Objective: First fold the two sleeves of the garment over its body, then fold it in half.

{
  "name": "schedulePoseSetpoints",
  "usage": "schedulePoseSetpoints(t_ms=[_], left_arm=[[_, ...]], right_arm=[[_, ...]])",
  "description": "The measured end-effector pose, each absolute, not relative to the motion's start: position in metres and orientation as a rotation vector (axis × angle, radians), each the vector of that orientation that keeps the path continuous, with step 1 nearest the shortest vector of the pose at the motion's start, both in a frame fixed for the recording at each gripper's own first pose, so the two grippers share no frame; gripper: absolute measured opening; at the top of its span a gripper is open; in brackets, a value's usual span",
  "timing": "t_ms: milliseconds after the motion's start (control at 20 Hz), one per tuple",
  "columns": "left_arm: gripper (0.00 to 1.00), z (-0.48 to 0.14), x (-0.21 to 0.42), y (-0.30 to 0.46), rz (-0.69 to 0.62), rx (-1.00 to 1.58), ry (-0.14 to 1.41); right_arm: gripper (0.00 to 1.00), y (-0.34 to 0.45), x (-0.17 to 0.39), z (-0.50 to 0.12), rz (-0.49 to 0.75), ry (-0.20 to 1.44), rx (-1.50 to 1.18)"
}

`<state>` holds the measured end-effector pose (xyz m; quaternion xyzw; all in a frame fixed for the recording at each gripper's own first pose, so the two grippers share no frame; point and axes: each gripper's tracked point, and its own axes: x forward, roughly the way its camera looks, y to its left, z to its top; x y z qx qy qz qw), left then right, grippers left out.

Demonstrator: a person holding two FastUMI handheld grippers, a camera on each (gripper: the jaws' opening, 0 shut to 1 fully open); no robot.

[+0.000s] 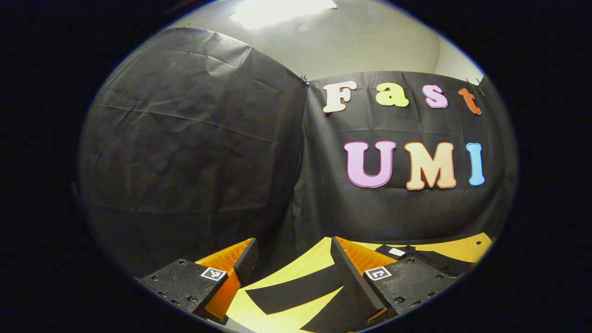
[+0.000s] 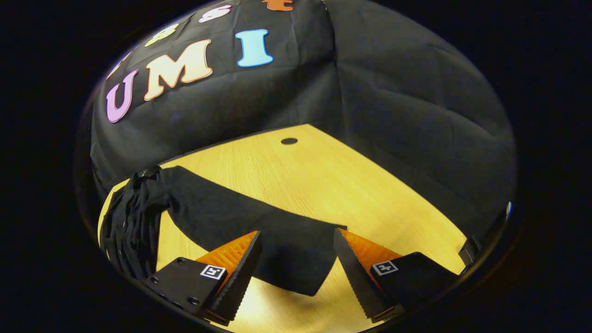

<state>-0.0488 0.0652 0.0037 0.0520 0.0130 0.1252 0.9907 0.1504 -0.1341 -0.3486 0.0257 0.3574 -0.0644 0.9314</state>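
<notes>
A black garment lies on a yellow wooden table. In the right gripper view one long sleeve stretches flat from the rumpled body at the left toward me, its cuff end lying between and just beyond the fingers. My right gripper hovers above that cuff, open, with nothing between its orange-and-black fingers. In the left gripper view the other sleeve runs across the table under my open left gripper, and the garment's body with a white neck label lies to the right.
Black cloth walls close the booth right behind the table on both sides. A small dark round hole sits in the tabletop near its far edge. Bare table extends beyond the garment.
</notes>
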Motion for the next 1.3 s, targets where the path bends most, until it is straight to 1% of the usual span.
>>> schedulePoseSetpoints(t_ms=[50, 100, 150, 200, 250, 300, 350, 400, 450, 500, 550, 600, 650, 700, 850, 950, 1050, 1100, 1200, 1250, 1300], left_arm=[[0.93, 0.001, -0.05, 0.065, 0.252, 0.102, 0.031], [0.92, 0.0, -0.05, 0.063, 0.251, 0.101, 0.035], [0.92, -0.002, -0.051, 0.062, 0.251, 0.103, 0.038], [0.92, -0.001, -0.05, 0.061, 0.25, 0.107, 0.04], [0.92, -0.002, -0.05, 0.06, 0.25, 0.112, 0.042], [0.92, -0.003, -0.051, 0.059, 0.249, 0.118, 0.044], [0.92, -0.003, -0.051, 0.058, 0.249, 0.123, 0.045], [0.92, -0.002, -0.051, 0.057, 0.249, 0.129, 0.045], [0.92, -0.003, -0.051, 0.057, 0.249, 0.134, 0.045], [0.92, -0.002, -0.051, 0.057, 0.249, 0.139, 0.045], [0.92, -0.002, -0.051, 0.056, 0.249, 0.143, 0.046], [0.92, -0.001, -0.051, 0.056, 0.249, 0.145, 0.047], [0.92, -0.002, -0.052, 0.056, 0.249, 0.147, 0.047], [0.93, -0.002, -0.052, 0.055, 0.249, 0.149, 0.049], [0.92, -0.002, -0.052, 0.056, 0.254, 0.153, 0.052], [0.92, -0.005, -0.053, 0.057, 0.256, 0.15, 0.053], [0.92, -0.006, -0.053, 0.057, 0.257, 0.14, 0.056], [0.93, -0.009, -0.052, 0.056, 0.258, 0.133, 0.06], [0.92, -0.012, -0.052, 0.055, 0.256, 0.123, 0.069], [0.92, -0.014, -0.052, 0.056, 0.258, 0.121, 0.072], [0.92, -0.015, -0.052, 0.056, 0.257, 0.121, 0.074]], right_arm=[[0.99, -0.135, 0.148, -0.352, -0.13, 0.742, 0.052], [0.94, -0.136, 0.146, -0.356, -0.126, 0.75, 0.05], [0.94, -0.135, 0.145, -0.358, -0.123, 0.756, 0.049], [0.99, -0.135, 0.145, -0.361, -0.121, 0.763, 0.047], [0.94, -0.134, 0.145, -0.363, -0.118, 0.773, 0.046], [0.99, -0.132, 0.146, -0.366, -0.116, 0.785, 0.044], [0.99, -0.131, 0.145, -0.37, -0.111, 0.795, 0.043], [0.94, -0.132, 0.144, -0.374, -0.108, 0.802, 0.039], [0.99, -0.132, 0.143, -0.378, -0.106, 0.811, 0.033], [0.94, -0.131, 0.143, -0.38, -0.106, 0.813, 0.023], [0.99, -0.131, 0.145, -0.379, -0.106, 0.802, 0.012], [0.99, -0.131, 0.142, -0.381, -0.105, 0.808, 0.006], [0.94, -0.132, 0.142, -0.381, -0.104, 0.805, -0.003], [0.99, -0.131, 0.141, -0.381, -0.105, 0.806, -0.009], [0.99, -0.131, 0.14, -0.38, -0.113, 0.796, -0.011], [0.97, -0.132, 0.141, -0.378, -0.123, 0.797, -0.001], [0.89, -0.13, 0.141, -0.377, -0.137, 0.806, 0.012], [0.83, -0.135, 0.142, -0.379, -0.152, 0.806, 0.024], [0.63, -0.138, 0.142, -0.38, -0.154, 0.812, 0.04], [0.61, -0.139, 0.141, -0.38, -0.154, 0.817, 0.035], [0.54, -0.139, 0.141, -0.379, -0.149, 0.82, 0.039]])
